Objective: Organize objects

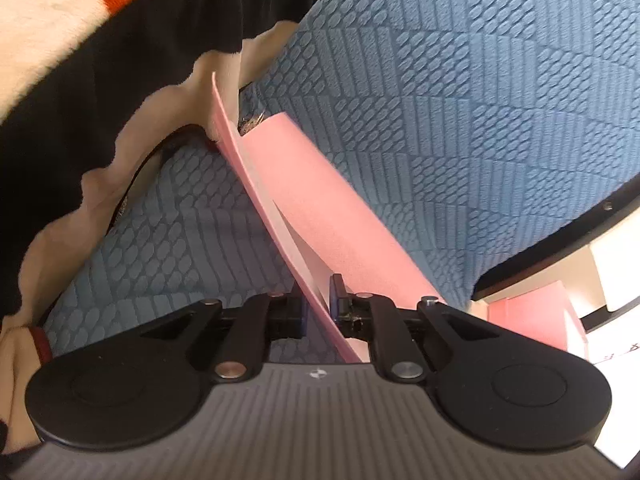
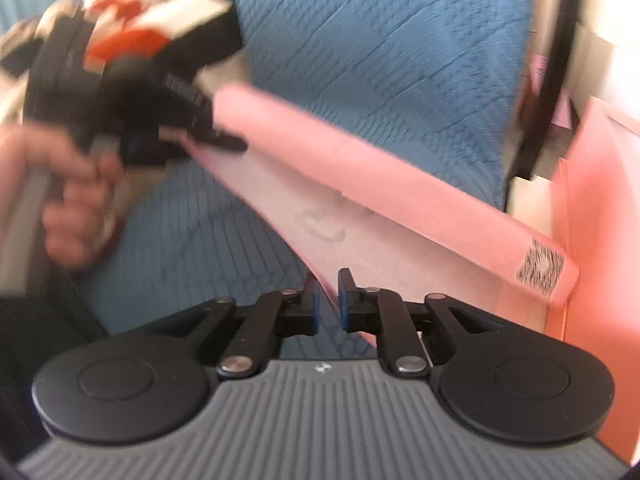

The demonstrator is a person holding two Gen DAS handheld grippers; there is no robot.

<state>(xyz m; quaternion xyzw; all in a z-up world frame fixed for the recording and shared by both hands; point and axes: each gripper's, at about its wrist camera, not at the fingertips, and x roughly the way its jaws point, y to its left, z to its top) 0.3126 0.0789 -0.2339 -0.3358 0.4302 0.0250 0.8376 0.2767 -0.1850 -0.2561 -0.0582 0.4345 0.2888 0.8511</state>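
The pink envelope (image 2: 360, 200), a flat paper sleeve with its flap folded back along the far edge and a printed code patch (image 2: 540, 266) at its right end, is held up off the blue textured cloth (image 2: 380, 40) and stretched between two grippers, which looks like the reason it hangs as a taut slanted sheet instead of lying flat. At its near edge the right gripper (image 2: 329, 300) has its jaws drawn almost together with the thin pink edge running between the blue pads; the pads appear to pinch the paper, though blur makes the contact hard to be sure of. At the far left end the left gripper (image 2: 208, 136), carried by the person's hand (image 2: 68, 192), is clamped on the envelope's corner; its own camera shows this more clearly, the left gripper (image 1: 320, 304) nearly closed with the pink sheet passing edge-on between its fingers. Holding both ends probably keeps the limp paper from folding and opens the pocket, so something can go in or it can be laid out squarely. To the right stands another pink folder or box (image 2: 600, 240), perhaps where it belongs. A patterned sleeve (image 1: 60, 40) in black, white and orange fills the left view's far left.
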